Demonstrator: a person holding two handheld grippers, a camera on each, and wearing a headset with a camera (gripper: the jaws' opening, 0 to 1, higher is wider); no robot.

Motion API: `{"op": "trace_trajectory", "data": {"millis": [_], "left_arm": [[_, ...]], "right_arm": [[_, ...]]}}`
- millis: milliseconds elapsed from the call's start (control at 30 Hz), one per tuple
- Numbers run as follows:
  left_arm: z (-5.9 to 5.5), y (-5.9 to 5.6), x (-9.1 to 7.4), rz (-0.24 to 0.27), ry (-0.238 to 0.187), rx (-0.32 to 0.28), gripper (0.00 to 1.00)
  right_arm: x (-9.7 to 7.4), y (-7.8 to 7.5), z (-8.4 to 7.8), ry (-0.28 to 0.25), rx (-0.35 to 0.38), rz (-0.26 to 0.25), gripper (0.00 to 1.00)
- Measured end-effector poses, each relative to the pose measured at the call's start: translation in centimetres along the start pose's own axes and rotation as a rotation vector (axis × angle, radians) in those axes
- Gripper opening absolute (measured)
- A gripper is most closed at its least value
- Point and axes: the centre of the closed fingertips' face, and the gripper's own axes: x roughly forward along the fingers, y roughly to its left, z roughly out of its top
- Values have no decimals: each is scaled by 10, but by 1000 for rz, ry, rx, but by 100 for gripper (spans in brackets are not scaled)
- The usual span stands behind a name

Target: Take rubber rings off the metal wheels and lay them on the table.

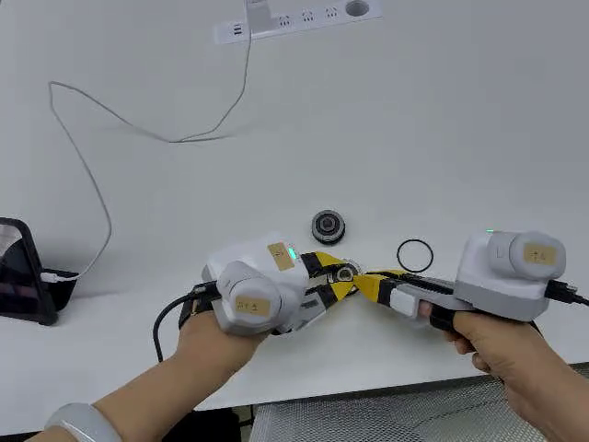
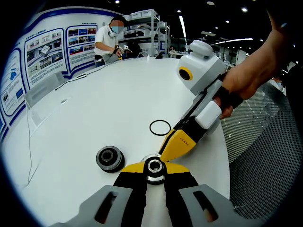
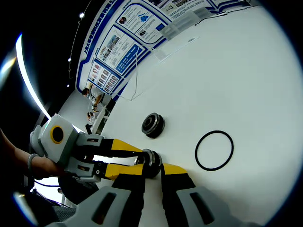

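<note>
1. Nearest the front edge of the white worktop, the person's left hand and right hand each hold a white-bodied tool, and the two tools point at each other.
2. Between them, the left claw is closed on a small silver metal wheel, with its yellow-and-black jaws clamped on either side.
3. From the opposite side, the right claw has its jaws drawn nearly together, tips set on the rim of the same wheel. I cannot tell whether they pinch a rubber ring or bare metal.
4. Level with the claws, at the left edge, a flat black device stands tilted.
5. Just beyond the right claw, a thin black rubber ring lies flat on the worktop on its own.
6. Left of it and slightly farther, a second metal wheel with a dark outer band lies flat, apart from ring and claws.
7. A thin grey cable loops from the black device to a white power strip at the far edge.
8. Farthest, in the left gripper view, a person in a white top stands at the worktop's end.
</note>
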Motion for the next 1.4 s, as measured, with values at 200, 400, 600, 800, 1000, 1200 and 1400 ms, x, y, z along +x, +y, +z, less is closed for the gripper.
{"op": "trace_trajectory", "data": {"millis": [200, 400, 600, 800, 1000, 1200, 1400], "left_arm": [[0, 0, 0, -1, -2, -2, 14], [0, 0, 0, -1, -4, -3, 14], [0, 0, 0, 0, -4, -4, 14], [0, 0, 0, 0, -3, -4, 14], [0, 0, 0, 0, -3, -5, 14], [1, -1, 0, 0, -2, -4, 14], [1, -1, 0, 1, -1, -4, 14]], "right_arm": [[1, -2, -1, -15, 73, 26, 14], [0, 0, -2, -12, 117, 51, 13], [0, 5, -1, -3, 108, 55, 11], [-3, 5, 0, 0, 107, 59, 9], [0, 6, -1, 1, 110, 66, 9], [0, 5, 0, 1, 117, 73, 10], [-4, 6, 3, -8, 108, 76, 9]]}}
